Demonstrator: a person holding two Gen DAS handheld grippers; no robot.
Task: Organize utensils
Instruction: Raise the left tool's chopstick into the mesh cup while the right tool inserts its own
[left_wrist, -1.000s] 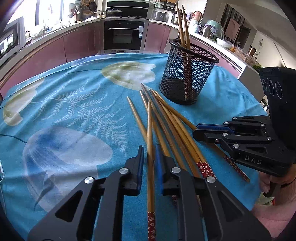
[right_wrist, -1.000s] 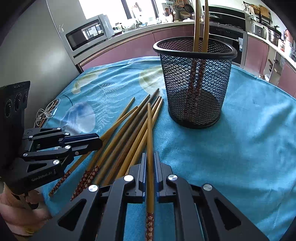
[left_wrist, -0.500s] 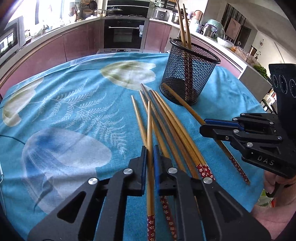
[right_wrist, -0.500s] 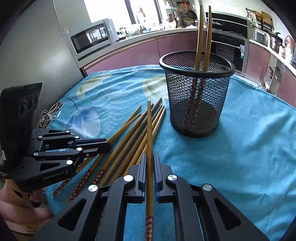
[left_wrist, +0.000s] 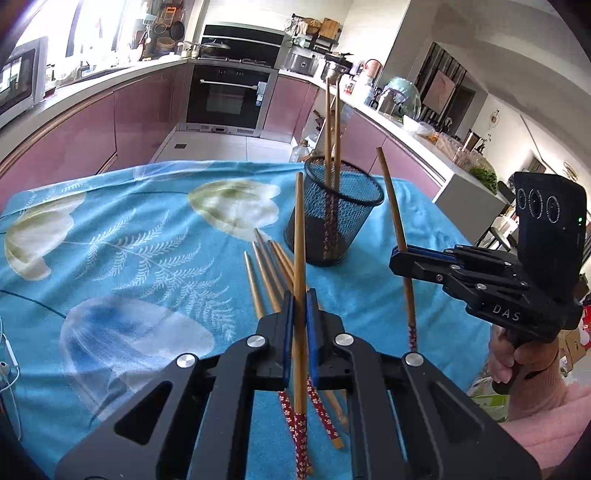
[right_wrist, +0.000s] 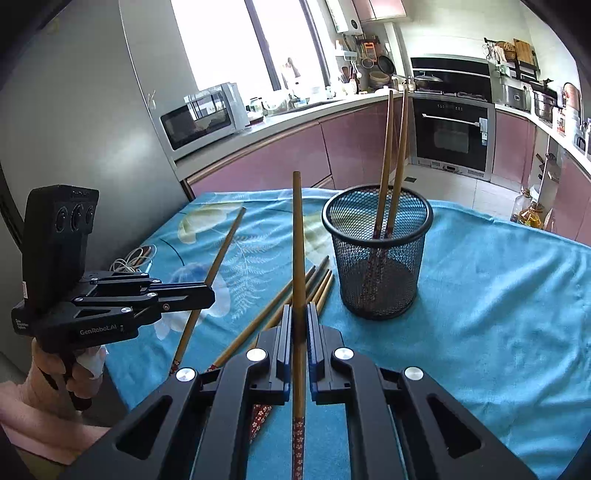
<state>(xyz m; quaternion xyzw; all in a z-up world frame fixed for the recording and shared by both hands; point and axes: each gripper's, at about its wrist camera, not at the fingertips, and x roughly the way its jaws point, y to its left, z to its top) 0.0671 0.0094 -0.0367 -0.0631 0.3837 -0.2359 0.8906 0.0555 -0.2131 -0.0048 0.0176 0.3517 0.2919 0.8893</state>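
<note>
In the left wrist view my left gripper (left_wrist: 300, 297) is shut on one bamboo chopstick (left_wrist: 299, 236), held off the table with its tip slanting upward. Further right, my right gripper (left_wrist: 398, 258) is shut on another chopstick (left_wrist: 392, 206), also raised. The right wrist view shows the same: right gripper (right_wrist: 299, 309) clamping its chopstick (right_wrist: 298, 236), left gripper (right_wrist: 211, 295) at the left with its own chopstick (right_wrist: 226, 242). Just beyond both stands a black mesh basket (left_wrist: 362, 221) (right_wrist: 408, 273) with two chopsticks (right_wrist: 391, 147) upright in it. Several loose chopsticks (left_wrist: 264, 273) (right_wrist: 319, 282) lie on the cloth below.
A blue flower-print cloth (left_wrist: 129, 240) covers the table. A coiled white cable (right_wrist: 129, 258) lies at its left edge. Pink kitchen cabinets, an oven (left_wrist: 225, 98) and a microwave (right_wrist: 203, 114) stand behind. An oil bottle (right_wrist: 530, 216) sits on the floor at the right.
My left gripper closed on its chopstick. Both grippers then rose and tilted up, lifting one chopstick each off the pile; the basket now looks farther away.
</note>
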